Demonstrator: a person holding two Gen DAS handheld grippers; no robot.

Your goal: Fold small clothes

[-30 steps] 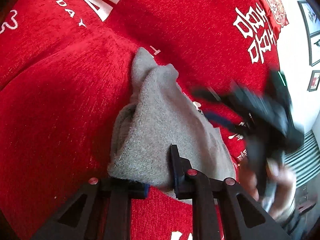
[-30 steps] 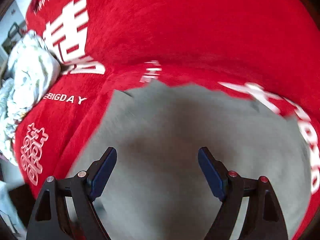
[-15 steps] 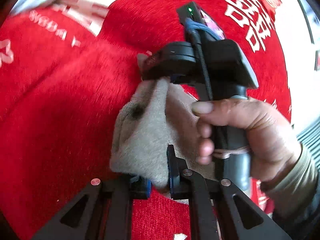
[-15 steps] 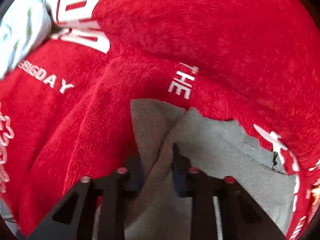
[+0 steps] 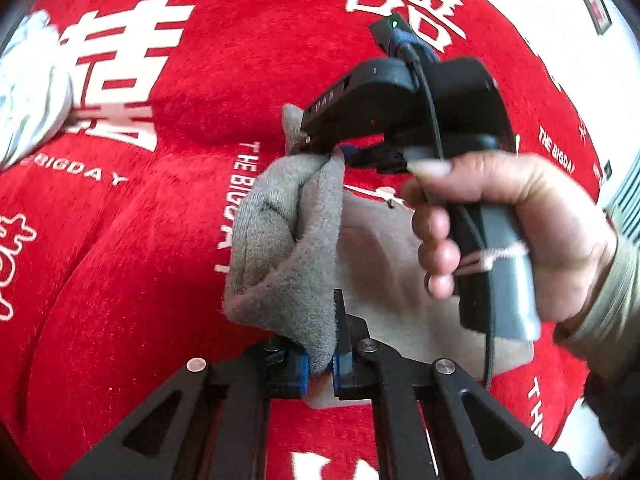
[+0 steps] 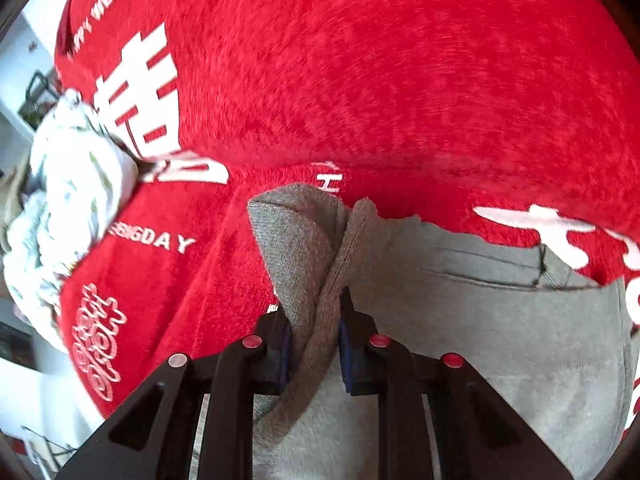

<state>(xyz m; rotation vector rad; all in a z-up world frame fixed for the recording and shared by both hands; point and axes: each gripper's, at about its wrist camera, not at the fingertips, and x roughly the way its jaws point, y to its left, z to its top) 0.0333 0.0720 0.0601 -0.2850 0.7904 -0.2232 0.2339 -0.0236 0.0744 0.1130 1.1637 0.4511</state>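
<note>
A small grey garment lies on a red blanket with white lettering. My left gripper is shut on its near edge and holds a bunched fold. My right gripper, held in a hand, is shut on the far end of the same fold. In the right wrist view the right gripper pinches a raised ridge of the grey garment, whose flat part spreads to the right.
A crumpled white patterned cloth lies at the blanket's left edge; it also shows in the left wrist view. The red blanket stretches far behind the garment. Wall and picture frames are at the upper right.
One second ago my right gripper was open above the garment; it has since shut on a fold at the far end. Both grippers have lifted the gathered edge, bunching the cloth more.
</note>
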